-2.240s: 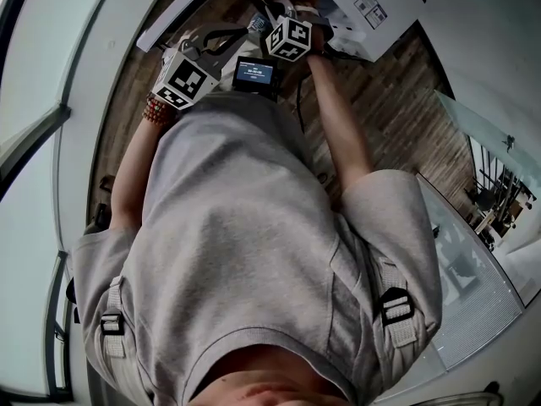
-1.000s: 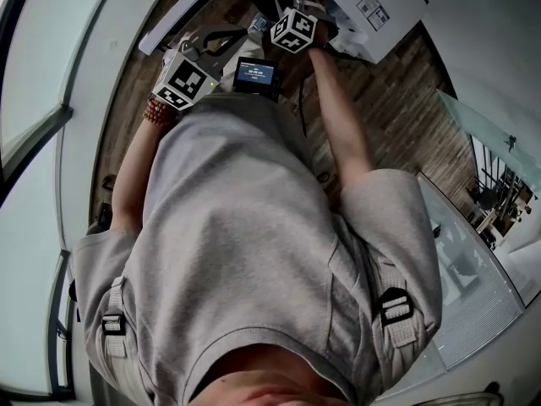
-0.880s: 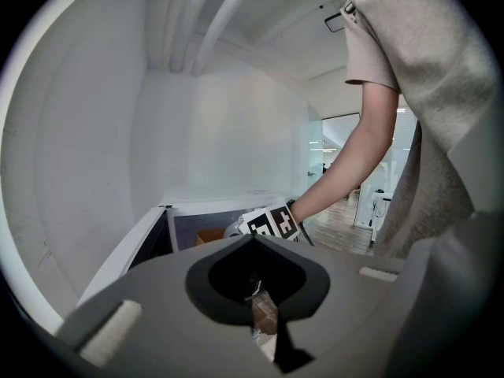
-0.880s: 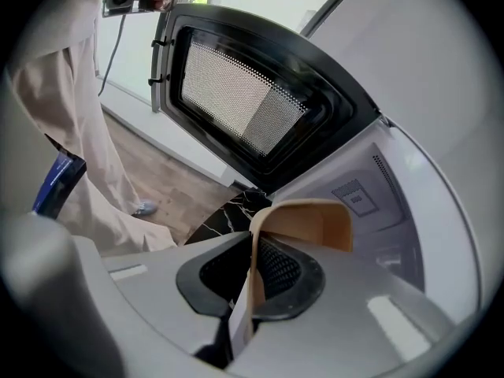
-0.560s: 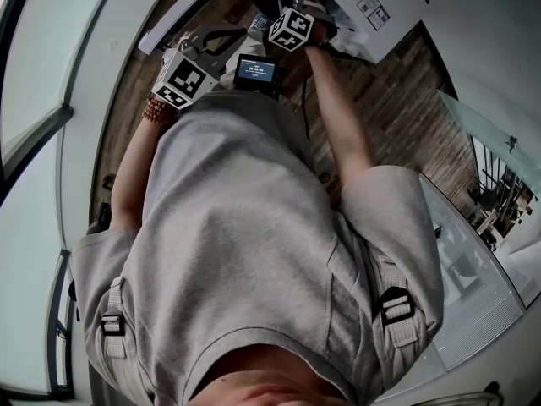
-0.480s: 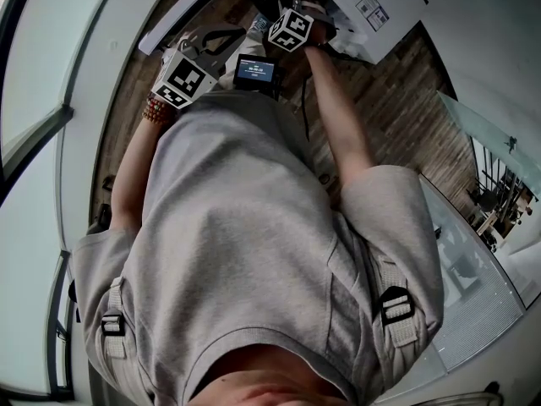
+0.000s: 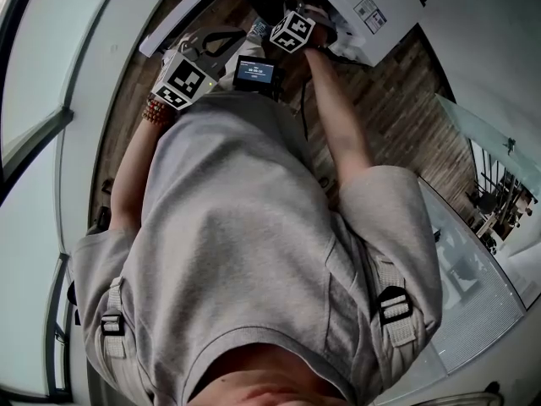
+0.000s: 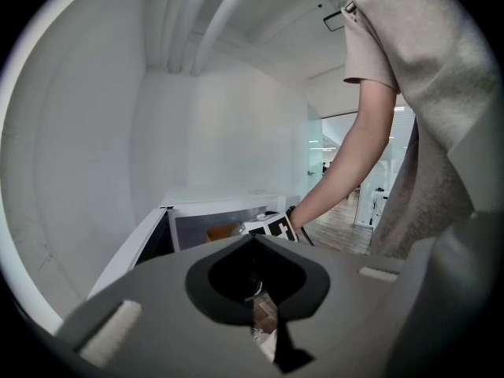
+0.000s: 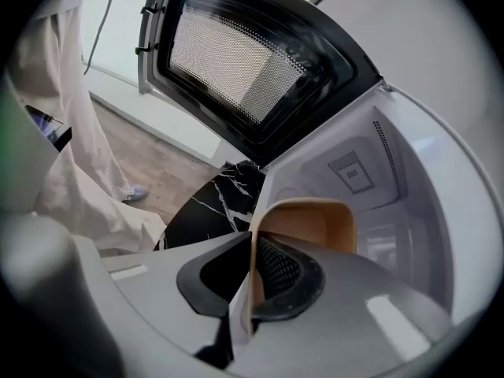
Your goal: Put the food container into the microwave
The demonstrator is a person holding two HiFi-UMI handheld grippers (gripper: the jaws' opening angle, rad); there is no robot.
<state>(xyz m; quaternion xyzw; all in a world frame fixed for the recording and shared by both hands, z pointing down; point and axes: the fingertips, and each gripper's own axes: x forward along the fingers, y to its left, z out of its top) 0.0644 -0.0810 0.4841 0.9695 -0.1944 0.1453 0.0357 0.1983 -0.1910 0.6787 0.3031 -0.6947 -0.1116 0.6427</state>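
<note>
A tan food container is pinched by its rim in my right gripper, which is shut on it. The container is at the mouth of the white microwave's cavity, whose door stands wide open to the left. In the head view the right gripper reaches under the microwave at the top. My left gripper is shut with nothing in it and is held back near the body. From the left gripper view the container shows inside the microwave.
A black marble-patterned table stands below the microwave door. A small device with a lit screen hangs at the person's chest. Wooden floor runs underfoot, with a white wall on the left and glass panels on the right.
The right gripper has moved a little further forward toward the microwave with the container. The left gripper has stayed about where it was.
</note>
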